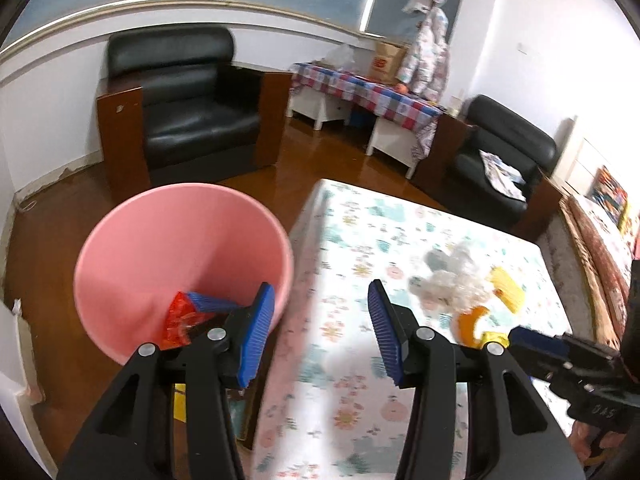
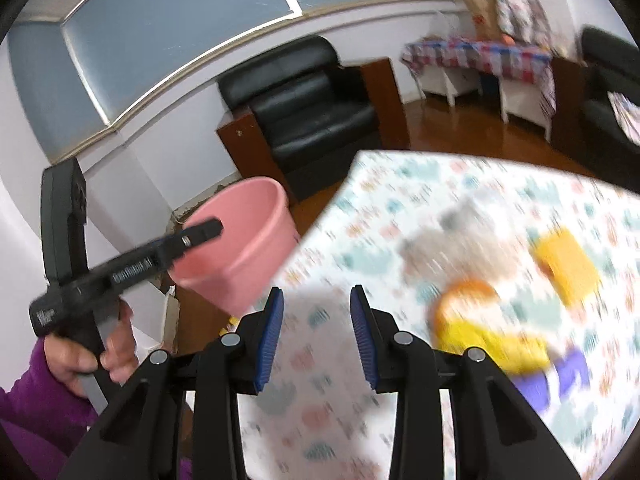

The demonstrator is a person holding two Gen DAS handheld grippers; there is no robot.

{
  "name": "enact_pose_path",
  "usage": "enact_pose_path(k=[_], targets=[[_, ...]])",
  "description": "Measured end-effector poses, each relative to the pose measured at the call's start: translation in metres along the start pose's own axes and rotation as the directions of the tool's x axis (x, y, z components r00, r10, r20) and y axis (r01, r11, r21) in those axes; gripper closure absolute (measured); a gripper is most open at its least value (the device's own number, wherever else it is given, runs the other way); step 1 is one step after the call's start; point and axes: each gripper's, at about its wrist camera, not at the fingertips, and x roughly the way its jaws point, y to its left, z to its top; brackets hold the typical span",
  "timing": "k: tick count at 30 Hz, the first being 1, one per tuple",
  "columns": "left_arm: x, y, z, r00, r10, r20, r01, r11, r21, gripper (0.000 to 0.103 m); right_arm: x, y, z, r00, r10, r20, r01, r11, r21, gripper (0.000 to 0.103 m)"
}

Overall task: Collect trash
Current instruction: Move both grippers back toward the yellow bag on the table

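Note:
A pink bucket [image 1: 180, 256] stands on the floor left of the patterned table [image 1: 360, 360]; a red wrapper [image 1: 182, 316] lies inside it. My left gripper [image 1: 322, 334] is open and empty, over the gap between bucket and table. On the table lie a crumpled clear plastic wad [image 1: 452, 280], a yellow piece [image 1: 508, 288] and an orange and yellow wrapper [image 1: 474, 322]. My right gripper [image 2: 316, 338] is open and empty above the table's near left part. Its view is blurred; it shows the bucket [image 2: 240, 248], the wad [image 2: 452, 236], a yellow piece [image 2: 568, 272] and an orange and yellow wrapper [image 2: 480, 320].
Two black armchairs [image 1: 188, 100] [image 1: 500, 160] stand on the wooden floor behind. A low white table with a checked cloth [image 1: 360, 92] is at the back. A purple item [image 2: 560, 376] lies at the table's right. My left hand holds its gripper [image 2: 100, 276] beside the bucket.

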Motion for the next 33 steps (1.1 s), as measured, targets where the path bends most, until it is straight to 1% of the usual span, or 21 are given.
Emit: enact_pose_path(k=[3, 8, 11, 14, 17, 18, 20, 23, 26, 28, 29, 31, 33], targets=[[-0.001, -0.019, -0.002, 1.0, -0.02, 0.01, 0.019, 0.999, 0.049, 0.054, -0.009, -0.022, -0.019, 0.999, -0.022, -0.035, 0.023, 0.999, 0.036, 0.069], [0.0, -0.043, -0.008, 0.997, -0.071, 0.004, 0.07, 0.993, 0.1, 0.054, -0.013, -0.051, -0.041, 0.996, -0.018, -0.084, 0.026, 0.995, 0.095, 0.069], [0.006, -0.058, -0.011, 0.995, -0.094, -0.014, 0.095, 0.986, 0.135, 0.054, -0.012, -0.064, -0.045, 0.996, -0.007, -0.094, 0.02, 0.99, 0.138, 0.069], [0.011, -0.074, -0.015, 0.992, -0.12, -0.034, 0.124, 0.978, 0.167, 0.054, -0.015, -0.076, -0.048, 0.995, -0.023, -0.098, 0.039, 0.987, 0.158, 0.069], [0.017, -0.089, -0.019, 0.988, -0.148, -0.052, 0.156, 0.965, 0.212, 0.054, -0.02, -0.089, -0.049, 0.993, -0.071, -0.099, 0.087, 0.981, 0.171, 0.069], [0.019, -0.094, -0.02, 0.985, -0.162, -0.062, 0.172, 0.959, 0.227, 0.054, -0.025, -0.096, -0.05, 0.99, -0.1, -0.099, 0.116, 0.978, 0.176, 0.069], [0.024, -0.103, -0.024, 0.979, -0.187, -0.082, 0.202, 0.947, 0.249, 0.054, -0.033, -0.108, -0.051, 0.987, -0.131, -0.09, 0.146, 0.97, 0.192, 0.069], [0.032, -0.123, -0.03, 0.967, -0.227, -0.119, 0.252, 0.921, 0.296, 0.054, -0.045, -0.121, -0.053, 0.982, -0.168, -0.086, 0.183, 0.959, 0.215, 0.069], [0.04, -0.149, -0.036, 0.951, -0.269, -0.152, 0.306, 0.882, 0.359, 0.054, -0.056, -0.132, -0.056, 0.974, -0.21, -0.081, 0.223, 0.947, 0.231, 0.069], [0.045, -0.162, -0.04, 0.944, -0.285, -0.168, 0.329, 0.859, 0.392, 0.054, -0.062, -0.141, -0.059, 0.964, -0.254, -0.082, 0.266, 0.932, 0.247, 0.069], [0.05, -0.171, -0.042, 0.938, -0.295, -0.185, 0.346, 0.842, 0.413, 0.054, -0.066, -0.146, -0.062, 0.964, -0.252, -0.08, 0.264, 0.928, 0.264, 0.069], [0.057, -0.182, -0.045, 0.932, -0.299, -0.204, 0.36, 0.823, 0.439, 0.054, -0.072, -0.151, -0.064, 0.968, -0.241, -0.072, 0.251, 0.925, 0.286, 0.069], [0.067, -0.194, -0.049, 0.924, -0.304, -0.232, 0.38, 0.797, 0.469, 0.054, -0.08, -0.152, -0.066, 0.974, -0.223, -0.049, 0.227, 0.928, 0.295, 0.069]])
